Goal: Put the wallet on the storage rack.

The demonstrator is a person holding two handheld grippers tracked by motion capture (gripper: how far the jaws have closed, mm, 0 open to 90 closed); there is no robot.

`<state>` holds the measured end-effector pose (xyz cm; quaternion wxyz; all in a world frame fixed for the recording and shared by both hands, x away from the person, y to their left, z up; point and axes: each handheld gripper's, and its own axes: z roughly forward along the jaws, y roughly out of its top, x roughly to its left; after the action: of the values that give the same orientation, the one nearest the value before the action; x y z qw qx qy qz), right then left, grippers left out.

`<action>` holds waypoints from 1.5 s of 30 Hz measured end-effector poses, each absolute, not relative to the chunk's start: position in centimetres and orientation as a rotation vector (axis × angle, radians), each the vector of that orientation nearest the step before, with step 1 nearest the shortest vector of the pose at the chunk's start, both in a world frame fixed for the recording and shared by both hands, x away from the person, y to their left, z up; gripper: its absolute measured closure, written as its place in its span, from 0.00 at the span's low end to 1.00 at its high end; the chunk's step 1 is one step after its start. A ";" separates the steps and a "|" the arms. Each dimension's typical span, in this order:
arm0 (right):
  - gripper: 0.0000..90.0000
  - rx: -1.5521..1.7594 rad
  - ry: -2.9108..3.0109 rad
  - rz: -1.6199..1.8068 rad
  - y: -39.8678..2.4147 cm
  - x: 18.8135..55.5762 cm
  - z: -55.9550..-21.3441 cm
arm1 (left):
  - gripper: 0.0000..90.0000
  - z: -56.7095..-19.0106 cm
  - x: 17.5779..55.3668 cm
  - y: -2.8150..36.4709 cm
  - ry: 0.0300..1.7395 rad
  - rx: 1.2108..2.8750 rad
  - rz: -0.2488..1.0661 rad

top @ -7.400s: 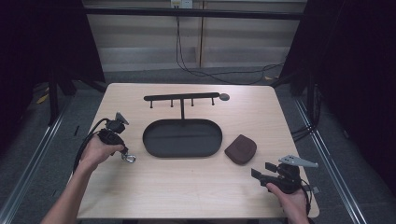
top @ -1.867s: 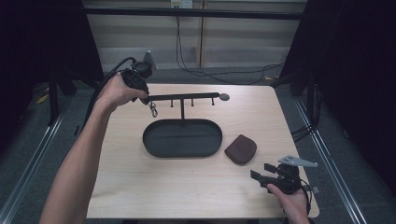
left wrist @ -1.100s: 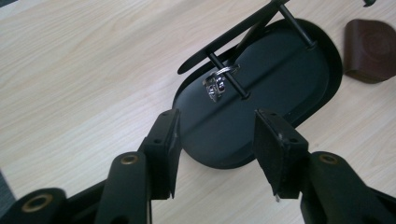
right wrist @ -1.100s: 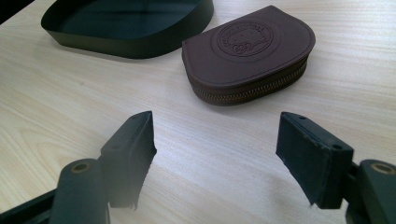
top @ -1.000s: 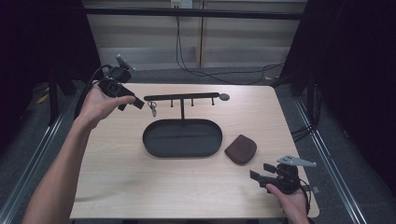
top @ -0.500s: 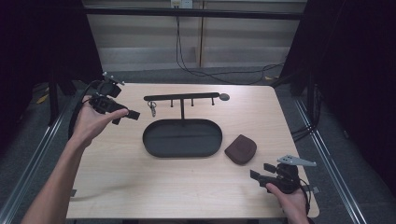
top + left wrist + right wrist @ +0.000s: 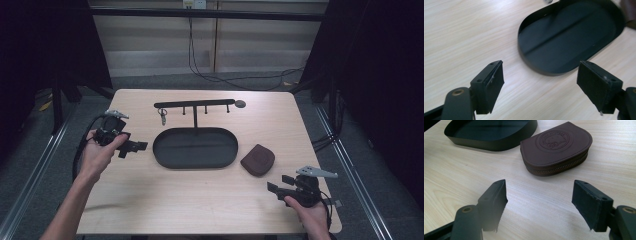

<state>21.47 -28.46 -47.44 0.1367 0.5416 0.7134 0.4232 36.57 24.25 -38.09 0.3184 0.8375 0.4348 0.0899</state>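
Note:
A black oval tray lies mid-table, and behind it stands a black rack with a set of keys hanging from its left hook. A brown zip pouch lies right of the tray. My left gripper hovers left of the tray and points at it. Its jaws have just been opening and stand wide over bare wood, with nothing between them; the tray is just ahead. My right gripper rests open near the front right corner, facing the pouch, with nothing in its jaws.
The wooden table has bare room in front of the tray and at the left. A small round knob ends the rack on the right. Cables lie on the floor behind the table. Dark drapes flank both sides.
The keys went from the table's left side up to the rack's left hook and now hang there. My left hand has drawn back and down to beside the tray. The right hand kept still.

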 end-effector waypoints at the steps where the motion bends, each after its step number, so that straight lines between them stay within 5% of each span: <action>1: 0.31 1.567 2.063 1.227 -28.5 21.5 -47.4 | 0.24 -38.5 36.2 24.6 1.149 2.189 0.248; 28: 0.25 1.634 2.115 1.183 -28.7 22.4 -47.0 | 0.22 -45.5 25.1 27.6 1.177 1.965 0.232; 45: 0.24 1.683 2.222 1.072 -28.7 24.8 -45.4 | 0.21 -47.2 23.8 25.8 1.110 2.076 0.193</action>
<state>24.83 -28.69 -45.35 0.0776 0.5617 0.7419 0.3578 23.83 25.80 -47.18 0.3802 0.8129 0.4346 0.0756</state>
